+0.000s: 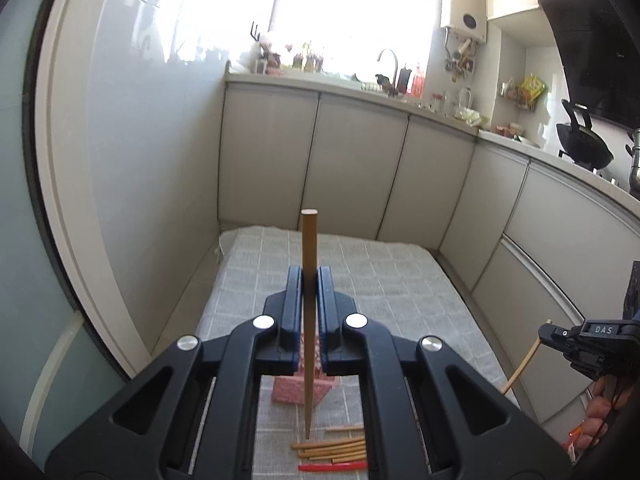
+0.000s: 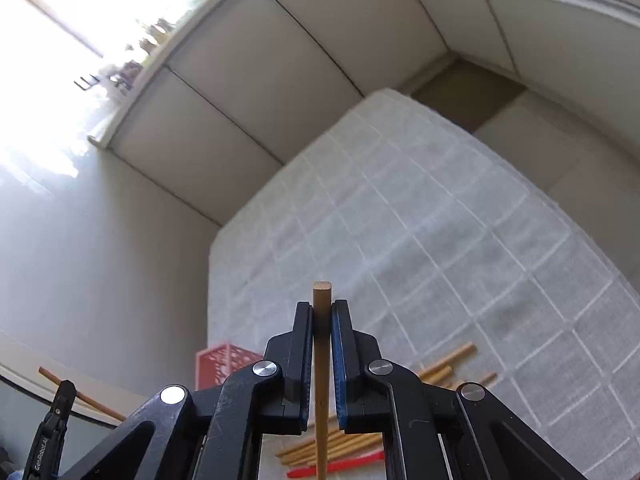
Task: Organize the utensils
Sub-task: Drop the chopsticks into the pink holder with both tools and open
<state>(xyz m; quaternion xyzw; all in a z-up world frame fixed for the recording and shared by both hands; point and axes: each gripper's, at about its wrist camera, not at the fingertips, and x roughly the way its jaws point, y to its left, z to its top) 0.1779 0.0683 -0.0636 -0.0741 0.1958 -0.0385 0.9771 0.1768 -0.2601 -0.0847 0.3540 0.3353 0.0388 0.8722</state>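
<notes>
A: Black fingers with blue pads are sitting closest to the lens in both views. What is the left gripper (image 1: 310, 276) doing?

B: It is clamping a brown chopstick (image 1: 309, 248) between its pads. That stick is standing nearly upright in the left view, its flat round end pointing to 12 o'clock and its thin tip pointing down to 6 o'clock, hanging over the loose sticks.

A: And the right gripper (image 2: 322, 310)?

B: It is pinching a second chopstick (image 2: 321, 300) the same way, long axis running 12 to 6, blunt end poking just past the fingertips. From the left view this gripper is showing at 3 o'clock.

A: Where are the rest lying?

B: A bundle of tan chopsticks (image 1: 330, 446) is lying flat on the checked grey cloth (image 1: 400, 280), long axes running roughly 9 to 3, with one red stick (image 1: 334, 467) just beside them on the near side. A pink holder (image 1: 288, 390) is standing just beyond the bundle.

A: How much room is showing?

B: The cloth is stretching wide and bare toward 12 o'clock. Cabinet doors (image 1: 360, 160) are closing in its far edge and right side, and a pale wall (image 1: 140, 160) is running along the left edge.
</notes>
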